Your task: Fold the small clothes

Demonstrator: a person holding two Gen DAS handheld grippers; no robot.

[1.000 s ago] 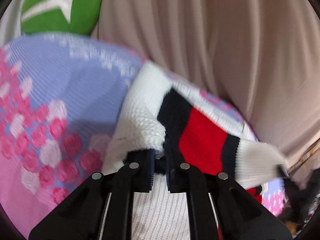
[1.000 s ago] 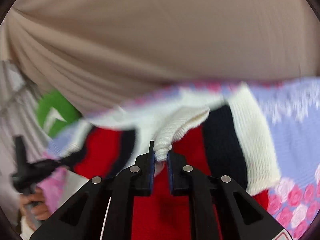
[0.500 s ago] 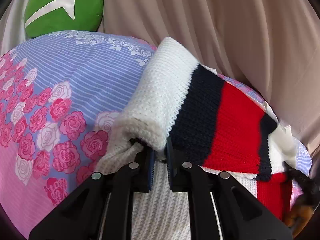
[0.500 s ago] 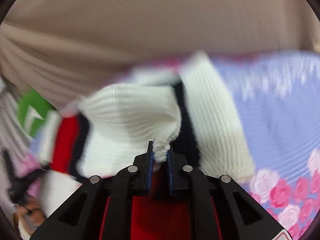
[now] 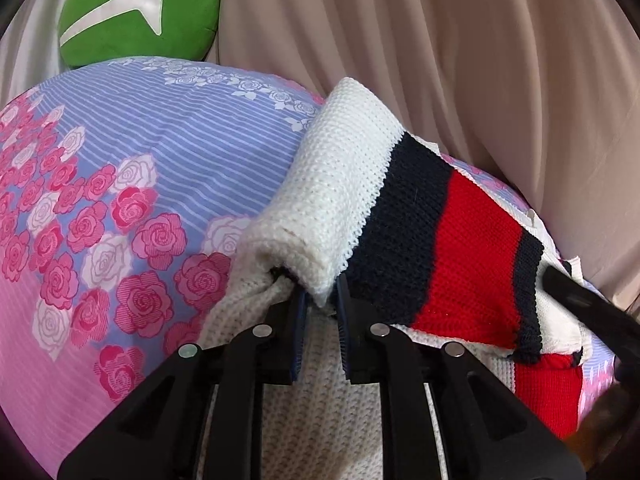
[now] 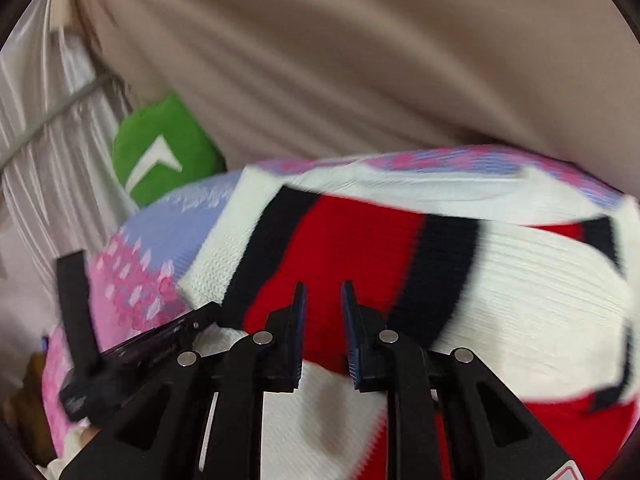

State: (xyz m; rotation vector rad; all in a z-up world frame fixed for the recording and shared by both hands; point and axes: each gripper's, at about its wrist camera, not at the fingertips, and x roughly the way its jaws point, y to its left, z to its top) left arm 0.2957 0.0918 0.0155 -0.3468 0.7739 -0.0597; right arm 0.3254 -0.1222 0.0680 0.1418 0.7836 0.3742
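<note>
A: Left wrist view: knitted sweater, white with navy and red bands, lies doubled over on the floral bedsheet. Left gripper has a white fold of knit between its fingers; the jaws are opening, but the knit sits pinched in the narrow gap.

B: Right wrist view, blurred: right gripper hangs over the red band of the sweater. Its jaws are opening, and nothing lies between the fingers, so released.

A: Surroundings: beige curtain behind the bed, green cushion at the far left corner.

B: Left gripper also shows at the lower left of the right wrist view, at the sweater's edge.
</note>
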